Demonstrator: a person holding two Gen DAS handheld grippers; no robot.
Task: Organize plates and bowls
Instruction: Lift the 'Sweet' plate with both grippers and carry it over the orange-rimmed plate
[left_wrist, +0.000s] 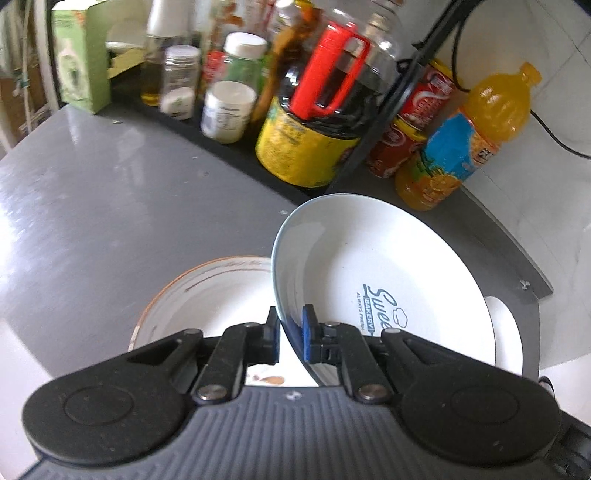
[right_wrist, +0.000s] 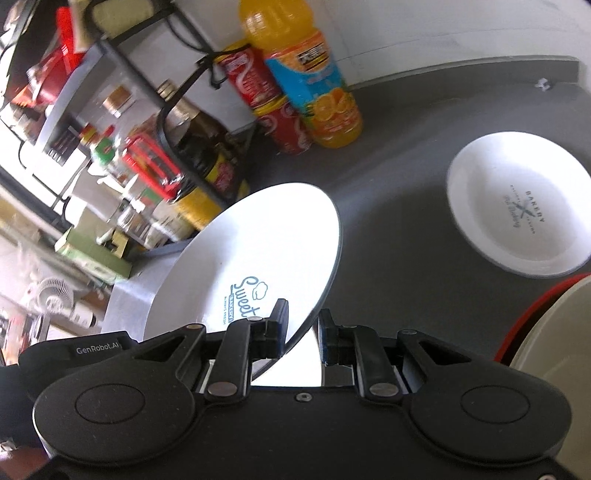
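My left gripper (left_wrist: 290, 334) is shut on the rim of a white "Sweet Bakery" plate (left_wrist: 388, 280), held tilted above the counter. Beneath it lies a white plate with an orange rim (left_wrist: 207, 295), and another white dish edge (left_wrist: 506, 328) shows to the right. In the right wrist view the same "Sweet" plate (right_wrist: 258, 251) stands tilted between my right gripper's (right_wrist: 301, 332) fingers; a gap shows on the right pad side. A white "Bakery" bowl (right_wrist: 517, 206) lies on the counter at the right. A cream bowl with a red rim (right_wrist: 554, 332) is at the right edge.
The dark grey counter (left_wrist: 110, 206) carries a dark oil jug with a red handle (left_wrist: 317, 107), red cans (left_wrist: 413, 122), an orange juice bottle (left_wrist: 469, 136), jars and a green box (left_wrist: 79, 55) along the back. A black stand pole (left_wrist: 391, 103) crosses there.
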